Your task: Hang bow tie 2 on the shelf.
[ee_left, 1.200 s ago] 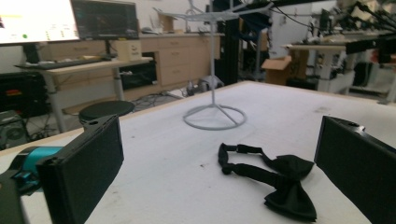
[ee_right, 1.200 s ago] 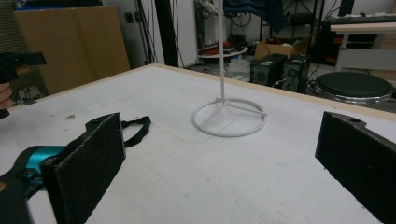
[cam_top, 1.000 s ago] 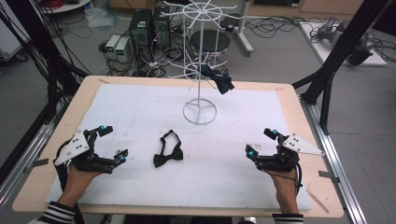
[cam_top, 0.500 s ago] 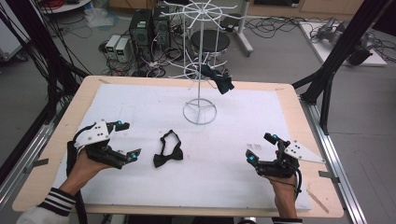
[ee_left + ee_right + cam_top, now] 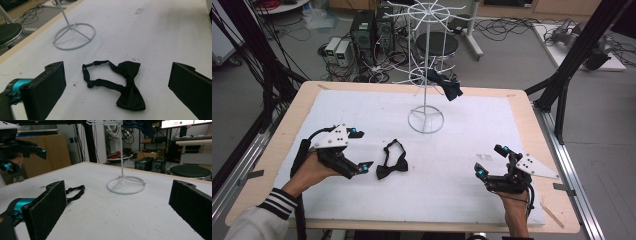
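A black bow tie (image 5: 393, 161) (image 5: 125, 85) lies flat on the white mat, its strap looped toward the stand. My left gripper (image 5: 361, 149) (image 5: 117, 67) is open just left of it, with the jaws wide apart and the tie between and ahead of them. A second black bow tie (image 5: 447, 85) (image 5: 136, 125) hangs on the white wire stand (image 5: 426, 120) (image 5: 74, 36) (image 5: 126, 185). My right gripper (image 5: 491, 160) (image 5: 118, 183) rests open at the front right, pointing at the stand's base ring. The lying tie's strap (image 5: 75, 191) shows past its left jaw.
The white mat (image 5: 472, 130) covers most of the wooden table (image 5: 299, 107). Black frame posts (image 5: 569, 65) stand at the table's sides. Computers and cables (image 5: 362, 35) lie on the floor behind. A black stool (image 5: 437, 45) stands past the far edge.
My left gripper has moved right and forward, closing in on the lying bow tie. The right gripper has barely shifted. Both bow ties stay where they were.
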`<state>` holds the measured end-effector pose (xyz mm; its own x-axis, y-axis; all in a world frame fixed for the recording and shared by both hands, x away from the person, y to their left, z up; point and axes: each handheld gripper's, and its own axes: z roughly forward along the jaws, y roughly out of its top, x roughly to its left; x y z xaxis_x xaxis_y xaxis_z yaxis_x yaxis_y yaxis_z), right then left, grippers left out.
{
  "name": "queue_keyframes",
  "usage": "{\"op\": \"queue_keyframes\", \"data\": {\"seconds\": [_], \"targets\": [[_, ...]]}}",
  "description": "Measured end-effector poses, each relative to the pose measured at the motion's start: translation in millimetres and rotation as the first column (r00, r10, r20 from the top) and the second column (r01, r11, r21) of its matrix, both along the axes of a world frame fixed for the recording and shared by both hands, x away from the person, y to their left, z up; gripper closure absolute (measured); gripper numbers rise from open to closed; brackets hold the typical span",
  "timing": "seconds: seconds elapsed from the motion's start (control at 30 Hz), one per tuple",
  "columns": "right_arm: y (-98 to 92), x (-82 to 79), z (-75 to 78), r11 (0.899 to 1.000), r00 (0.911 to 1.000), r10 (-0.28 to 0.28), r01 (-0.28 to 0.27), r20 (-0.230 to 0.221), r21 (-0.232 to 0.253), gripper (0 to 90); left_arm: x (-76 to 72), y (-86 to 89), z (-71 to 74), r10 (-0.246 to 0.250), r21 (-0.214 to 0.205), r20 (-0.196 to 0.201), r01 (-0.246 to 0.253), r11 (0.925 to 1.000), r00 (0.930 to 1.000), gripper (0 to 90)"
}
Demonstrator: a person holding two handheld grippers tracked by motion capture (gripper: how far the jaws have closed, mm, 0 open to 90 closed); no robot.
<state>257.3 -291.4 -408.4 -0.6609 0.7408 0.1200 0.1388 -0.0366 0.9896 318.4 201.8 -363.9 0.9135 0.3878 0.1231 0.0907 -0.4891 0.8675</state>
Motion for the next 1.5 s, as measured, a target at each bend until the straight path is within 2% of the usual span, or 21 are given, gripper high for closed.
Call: {"op": "queue_keyframes", "data": {"seconds": [0.13,0.3,0.43,0.5,0.7,0.73,0.77,0.87,0.97,1.03,1.23,1.3,1.37,1.5], "targets": [[-1.0,-3.5,-0.8,1.0,0.9998,-0.009,0.009,0.018,0.005,0.7,4.0,-7.9,0.0,-0.023,0.037,-0.012,0.024,0.999,0.9997,1.7],[-1.3,-7.0,-8.3,1.0,0.9999,-0.015,0.015,0.006,-0.001,0.7,9.4,-18.1,-1.9,-0.055,0.092,-0.03,0.058,0.9941,0.998,1.7],[-1.3,-8.6,-12.4,1.0,0.9998,-0.02,0.02,-0.001,-0.009,0.7,13.5,-26.1,-4.7,-0.069,0.112,-0.046,0.074,0.991,0.9966,1.7],[-1.4,-8.7,-13.5,1.0,0.9997,-0.021,0.021,0.008,-0.012,0.7,15.0,-29.8,-6.4,-0.072,0.134,-0.053,0.079,0.9878,0.996,1.7],[1.0,-8.8,-16.0,1.0,0.9997,-0.023,0.023,-0.002,-0.01,0.7,17.9,-42.9,-7.9,-0.087,0.214,-0.073,0.101,0.9715,0.9935,1.7],[1.3,-7.9,-16.4,1.0,0.9997,-0.024,0.024,0.009,-0.015,0.7,18.4,-44.7,-8.0,-0.087,0.222,-0.072,0.102,0.9696,0.9935,1.7],[1.6,-7.4,-16.6,1.0,0.9996,-0.025,0.025,0.013,-0.014,0.7,18.9,-47.6,-7.8,-0.089,0.244,-0.074,0.105,0.964,0.9933,1.7],[2.6,-6.9,-16.8,1.0,0.9998,-0.019,0.02,0.011,-0.012,0.7,19.8,-54.9,-9.3,-0.093,0.264,-0.081,0.111,0.9582,0.9924,1.8],[3.3,-7.3,-16.5,1.0,0.9996,-0.022,0.022,0.018,-0.006,0.7,20.7,-61.3,-11.0,-0.104,0.314,-0.084,0.126,0.941,0.991,3.8],[3.1,-6.8,-16.5,1.0,0.9991,-0.028,0.028,0.032,-0.007,0.7,22.3,-66.2,-12.0,-0.119,0.338,-0.092,0.143,0.9303,0.9886,8.6],[3.8,-6.1,-16.4,0.999,0.9974,-0.043,0.043,0.058,-0.002,0.7,26.6,-77.7,-16.4,-0.127,0.378,-0.132,0.168,0.9104,0.9831,9.8],[4.6,-6.2,-16.6,0.999,0.998,-0.044,0.043,0.046,0.005,0.7,28.2,-80.5,-18.1,-0.133,0.4,-0.138,0.178,0.899,0.9815,10.3],[5.3,-4.3,-17.1,0.999,0.9974,-0.047,0.046,0.055,0.002,0.7,28.7,-83.3,-20.5,-0.132,0.419,-0.142,0.181,0.8897,0.981,12.4],[7.5,-2.7,-18.1,0.999,0.9979,-0.049,0.049,0.044,0.003,0.7,29.2,-87.3,-24.7,-0.124,0.443,-0.151,0.179,0.8787,0.9808,15.0]]}}
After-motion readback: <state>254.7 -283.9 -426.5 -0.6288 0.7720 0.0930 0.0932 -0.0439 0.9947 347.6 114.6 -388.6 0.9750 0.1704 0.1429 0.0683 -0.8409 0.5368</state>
